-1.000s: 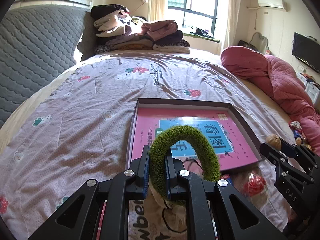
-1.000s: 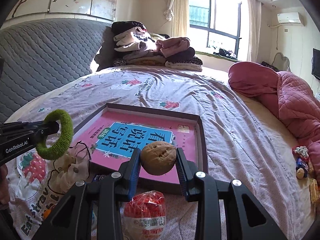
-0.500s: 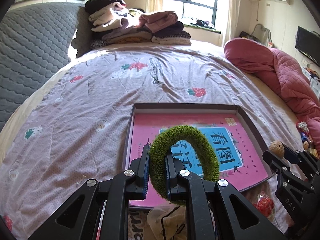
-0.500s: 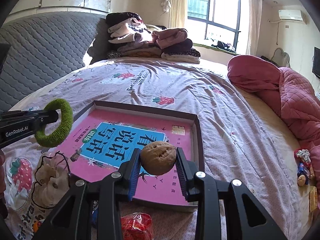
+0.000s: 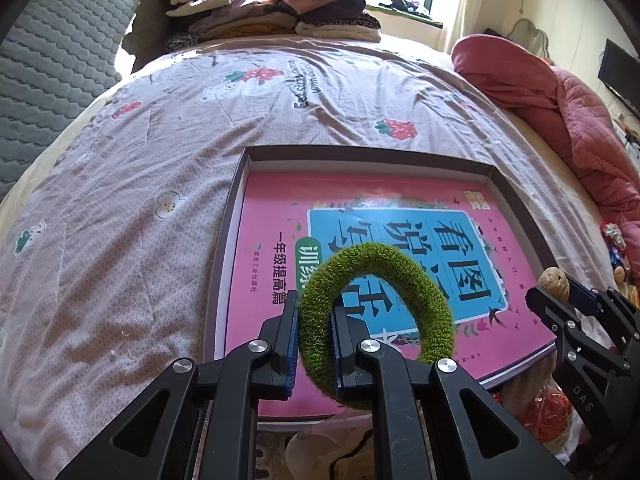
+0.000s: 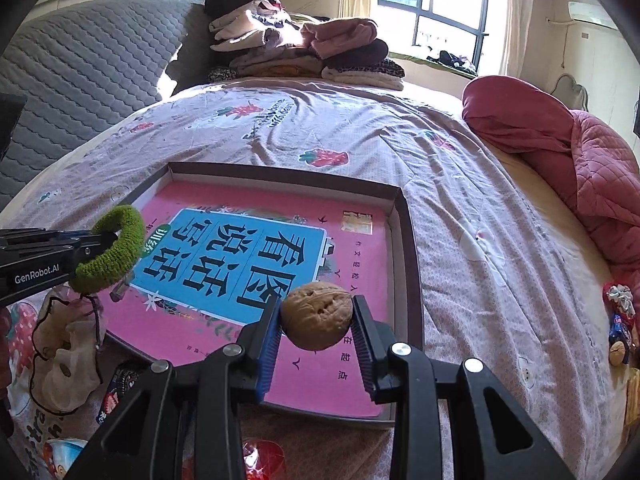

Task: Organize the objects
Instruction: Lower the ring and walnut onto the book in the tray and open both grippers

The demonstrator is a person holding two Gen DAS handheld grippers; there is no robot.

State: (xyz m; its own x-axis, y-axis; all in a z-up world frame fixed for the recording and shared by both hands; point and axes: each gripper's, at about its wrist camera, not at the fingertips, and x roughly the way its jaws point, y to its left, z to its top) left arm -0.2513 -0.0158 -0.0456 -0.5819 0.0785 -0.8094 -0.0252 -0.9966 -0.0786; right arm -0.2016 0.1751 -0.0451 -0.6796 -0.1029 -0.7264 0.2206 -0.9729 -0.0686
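Your left tool (image 5: 313,320) pinches one fuzzy green ring (image 5: 376,320) by its left side, holding it upright above the near left part of the pink book (image 5: 360,208). Your right tool (image 6: 316,320) grips one walnut (image 6: 317,316) between its blue pads, above the book's near right part. The single book lies flat inside one shallow dark-rimmed box lid (image 6: 408,248) on the bed (image 5: 120,240). Its blue panel carries large black Chinese characters, with a smaller line reading 一年级提高篇 beside it. The left tool's side reads "GenRobot.AI" in the right wrist view; the right tool's arm shows "DAS" in the left wrist view. The bedspread bears strawberry prints and a line of writing too warped to read.

Compared with a second ago, both tools have moved forward over the lid, so the book fills more of each view and the red-wrapped packet (image 5: 548,412) sits lower, near the frame edge. Both grips are unchanged.

A pile of folded clothes (image 6: 304,52) sits at the bed's far end, and one rolled pink quilt (image 6: 560,140) lies to the right.
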